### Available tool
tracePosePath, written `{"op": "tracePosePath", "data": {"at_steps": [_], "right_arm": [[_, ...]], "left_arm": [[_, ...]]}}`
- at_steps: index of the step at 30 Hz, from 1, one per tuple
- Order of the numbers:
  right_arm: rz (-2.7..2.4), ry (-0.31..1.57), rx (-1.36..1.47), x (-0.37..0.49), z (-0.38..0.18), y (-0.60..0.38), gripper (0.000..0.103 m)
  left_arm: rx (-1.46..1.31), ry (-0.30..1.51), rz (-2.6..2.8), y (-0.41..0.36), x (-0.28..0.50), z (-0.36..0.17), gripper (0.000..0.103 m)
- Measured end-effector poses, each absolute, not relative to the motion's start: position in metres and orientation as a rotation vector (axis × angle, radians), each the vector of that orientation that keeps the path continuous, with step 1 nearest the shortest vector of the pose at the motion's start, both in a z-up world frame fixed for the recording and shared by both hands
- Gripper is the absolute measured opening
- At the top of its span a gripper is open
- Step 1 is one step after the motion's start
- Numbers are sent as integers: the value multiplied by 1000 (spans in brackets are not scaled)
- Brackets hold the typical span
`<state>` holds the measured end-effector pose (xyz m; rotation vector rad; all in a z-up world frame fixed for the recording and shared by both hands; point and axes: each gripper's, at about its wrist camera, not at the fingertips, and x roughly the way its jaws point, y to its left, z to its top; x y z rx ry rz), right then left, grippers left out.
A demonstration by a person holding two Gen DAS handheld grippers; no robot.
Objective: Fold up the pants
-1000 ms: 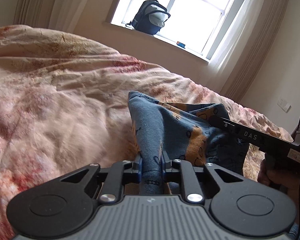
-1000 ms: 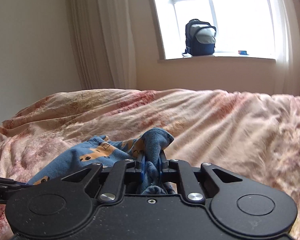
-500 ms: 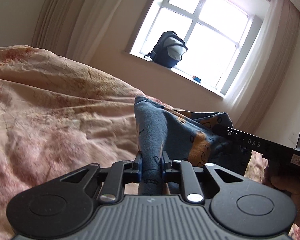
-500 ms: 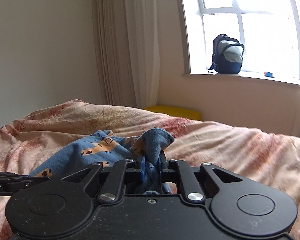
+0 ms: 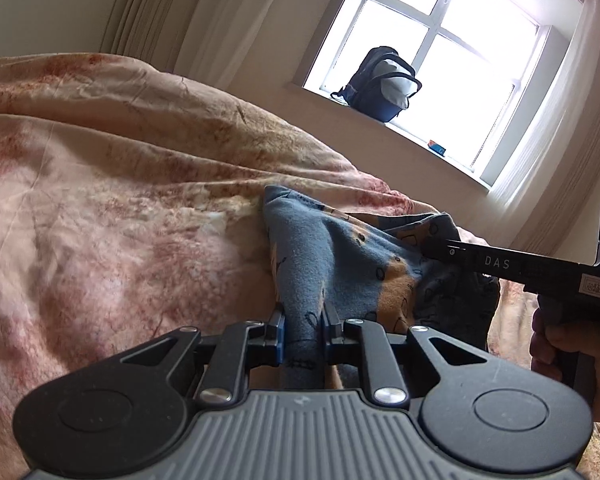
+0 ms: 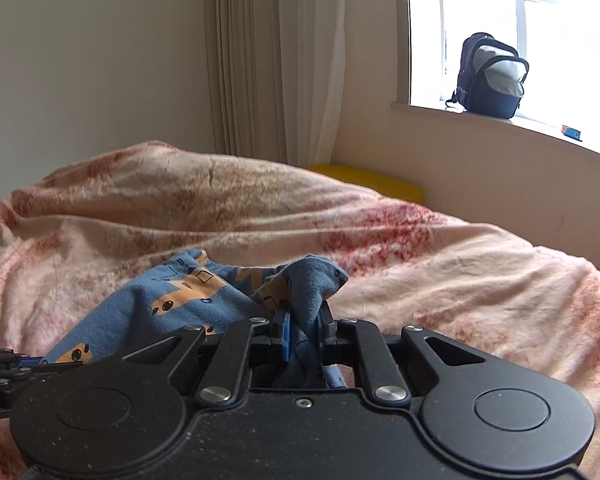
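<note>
Still clamping blue, orange-printed pants (image 5: 340, 256) in both left gripper (image 5: 303, 320) and right gripper (image 6: 303, 316); swinging sideways, window (image 6: 520, 20) sliding toward frame's right.

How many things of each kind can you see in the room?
Pants: 1
Grippers, left and right, both clamping the pants: 2
Backpack: 1
Bedspread: 1
Small blue thing on the windowsill: 1
Yellow thing behind the bed: 1
Total: 7

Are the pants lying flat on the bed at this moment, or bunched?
Bunched. The pants rise in peaks, pinched in both the left tongs and right tongs above the bedspread.
</note>
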<state>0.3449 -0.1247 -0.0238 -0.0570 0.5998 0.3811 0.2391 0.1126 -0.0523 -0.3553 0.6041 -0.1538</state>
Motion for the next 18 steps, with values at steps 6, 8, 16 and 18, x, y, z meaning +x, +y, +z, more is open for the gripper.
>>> {"op": "tracePosePath", "data": {"at_steps": [6, 8, 16, 18], "right_arm": [[375, 615, -24, 350, -35, -132, 15], [365, 616, -26, 351, -36, -132, 21], [338, 576, -13, 329, -28, -144, 71], [326, 561, -5, 315, -20, -149, 82]], "left_arm": [[-360, 611, -162, 114, 239, -54, 21], [-365, 614, -159, 115, 240, -54, 23], [-415, 601, -109, 122, 235, -46, 83], [-421, 581, -98, 123, 231, -37, 95]]}}
